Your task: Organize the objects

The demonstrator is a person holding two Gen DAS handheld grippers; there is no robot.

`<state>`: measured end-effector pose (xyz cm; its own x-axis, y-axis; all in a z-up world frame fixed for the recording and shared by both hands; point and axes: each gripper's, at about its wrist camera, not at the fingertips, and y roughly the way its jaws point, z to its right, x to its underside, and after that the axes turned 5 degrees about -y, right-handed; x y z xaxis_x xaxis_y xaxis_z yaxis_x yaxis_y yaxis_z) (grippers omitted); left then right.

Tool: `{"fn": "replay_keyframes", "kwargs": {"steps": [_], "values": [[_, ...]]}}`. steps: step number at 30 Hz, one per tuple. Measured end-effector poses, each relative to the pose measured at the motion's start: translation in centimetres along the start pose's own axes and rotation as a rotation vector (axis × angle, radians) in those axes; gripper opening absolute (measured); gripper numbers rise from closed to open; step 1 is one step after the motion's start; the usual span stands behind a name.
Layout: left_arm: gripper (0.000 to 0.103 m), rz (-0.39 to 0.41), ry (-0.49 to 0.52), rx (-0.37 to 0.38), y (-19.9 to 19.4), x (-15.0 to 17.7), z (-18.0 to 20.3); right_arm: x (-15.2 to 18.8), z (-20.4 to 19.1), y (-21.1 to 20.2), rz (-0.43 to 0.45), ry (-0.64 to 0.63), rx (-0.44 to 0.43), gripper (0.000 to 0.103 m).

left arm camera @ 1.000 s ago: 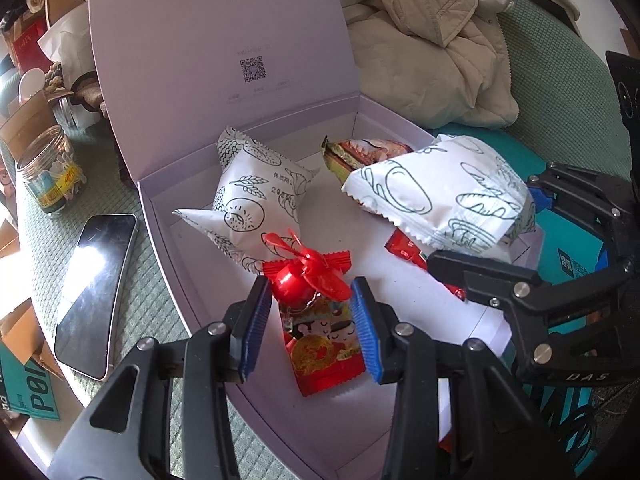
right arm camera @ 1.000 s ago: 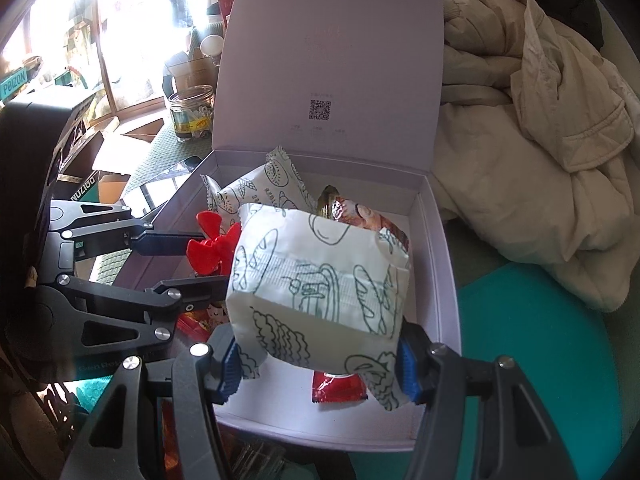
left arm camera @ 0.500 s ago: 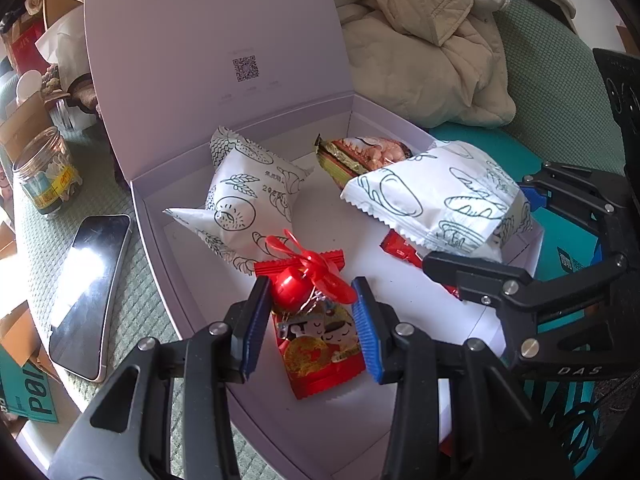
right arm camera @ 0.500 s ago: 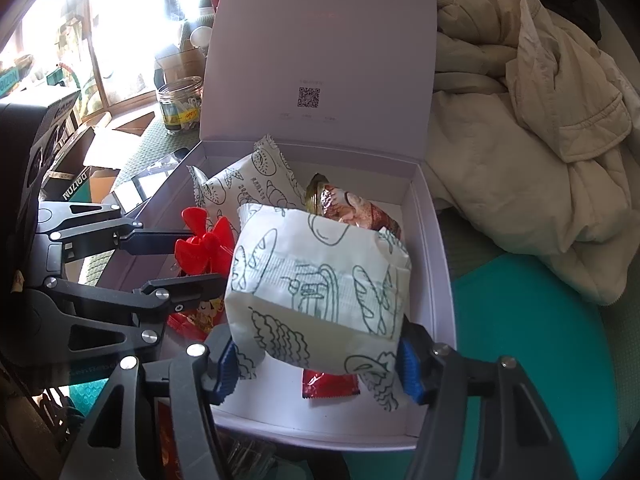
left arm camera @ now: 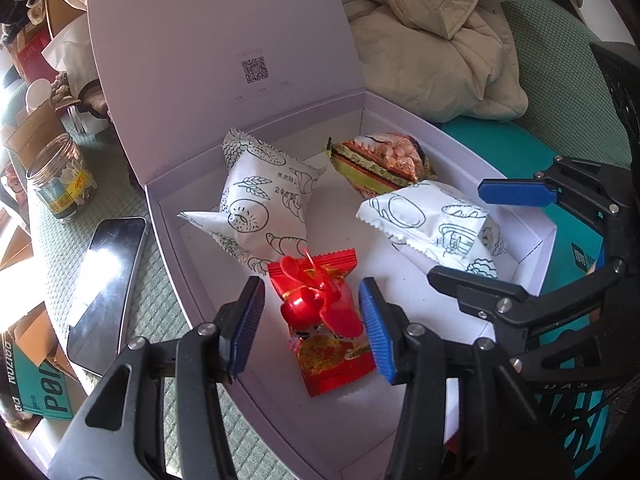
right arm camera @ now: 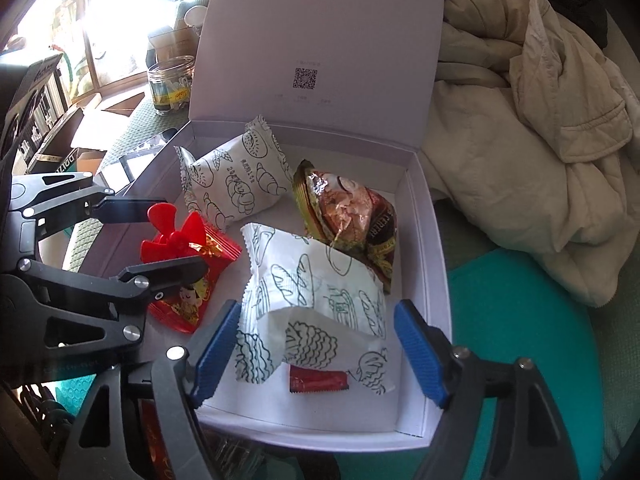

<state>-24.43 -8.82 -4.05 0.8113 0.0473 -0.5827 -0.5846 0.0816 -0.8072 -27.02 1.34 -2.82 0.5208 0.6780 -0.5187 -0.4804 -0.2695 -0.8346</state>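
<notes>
A small red sachet [right arm camera: 318, 381] near the box's [right arm camera: 430, 240] front edge lies mostly hidden under the white bread-print packet [right arm camera: 316, 304]. The box lid's small print beneath the QR code [right arm camera: 306, 78] is unreadable.

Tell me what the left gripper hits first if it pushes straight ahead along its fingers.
Likely the red packet with the plastic fan, lying in the box between the left gripper's open fingers, which have just been opening. Depth is uncertain.

My left gripper [left arm camera: 312, 330] is black, with long flat arms and two blue ribbed pads [left arm camera: 248, 328]. Shiny silver screws sit at its joints. My right gripper [right arm camera: 316, 354] looks just the same: black arms, blue bumpy pads [right arm camera: 418, 354], silver screws. Small pale letters mark one black arm.
</notes>
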Motion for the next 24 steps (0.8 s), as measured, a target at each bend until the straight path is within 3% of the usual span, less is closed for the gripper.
{"fn": "replay_keyframes", "kwargs": {"steps": [2,7,24], "values": [[0.059,-0.005,-0.009,-0.021,0.0,-0.2,-0.2,0.0,0.0,-0.1,-0.003,0.003,-0.009,0.08],[0.065,-0.003,-0.014,-0.023,-0.8,-0.4,-0.4,-0.1,0.1,-1.1,0.01,0.013,-0.017,0.08],[0.07,0.069,-0.005,-0.025,-6.2,-1.5,0.6,-0.7,0.4,-7.4,0.116,0.03,0.001,0.08]]}}
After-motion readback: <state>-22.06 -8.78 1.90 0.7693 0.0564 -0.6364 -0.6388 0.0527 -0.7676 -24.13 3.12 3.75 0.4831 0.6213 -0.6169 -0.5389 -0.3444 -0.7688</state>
